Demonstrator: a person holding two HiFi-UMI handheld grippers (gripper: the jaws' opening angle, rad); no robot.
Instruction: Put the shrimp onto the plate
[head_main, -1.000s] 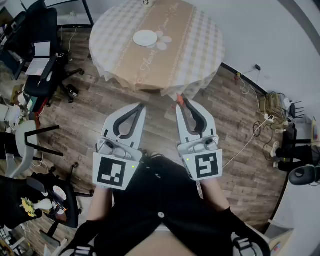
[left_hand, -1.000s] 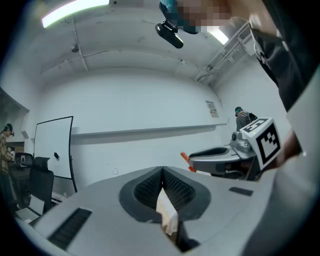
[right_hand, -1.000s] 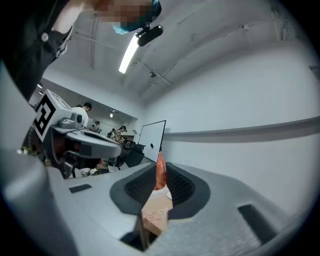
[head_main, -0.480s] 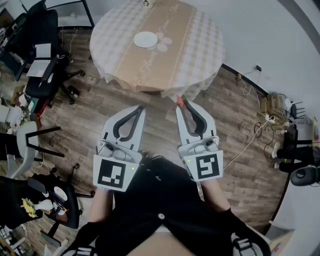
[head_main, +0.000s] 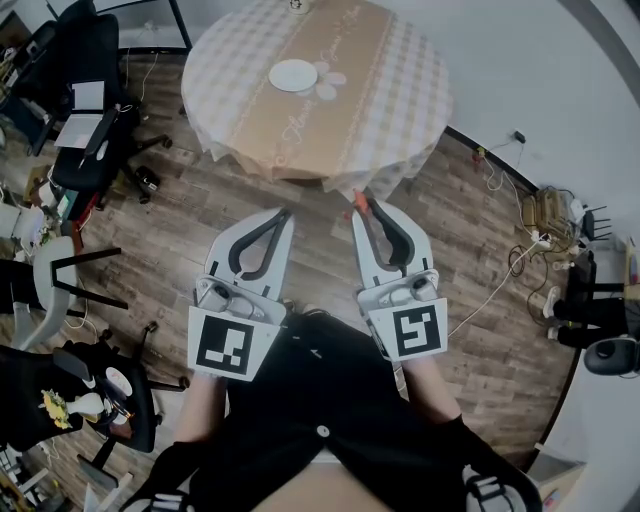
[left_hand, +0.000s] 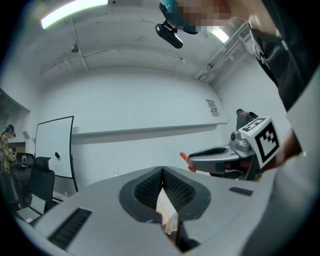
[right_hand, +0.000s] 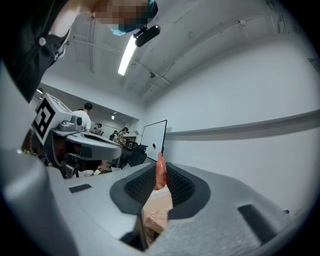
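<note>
Shrimp (right_hand: 160, 172) was pinched between the jaws of my right gripper (head_main: 362, 203), with its orange tip poking past the jaw ends at mid-frame in the head view. My left gripper (head_main: 284, 212) had its jaws pressed together. The plate (head_main: 292, 75) sat on the round table (head_main: 400, 90) at top centre, its face plain white, well apart from both grippers.

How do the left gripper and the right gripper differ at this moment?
The right gripper is shut on the shrimp; the left gripper is shut on nothing. The right gripper's marker pattern differs from the left gripper's. Both point toward the table.
</note>
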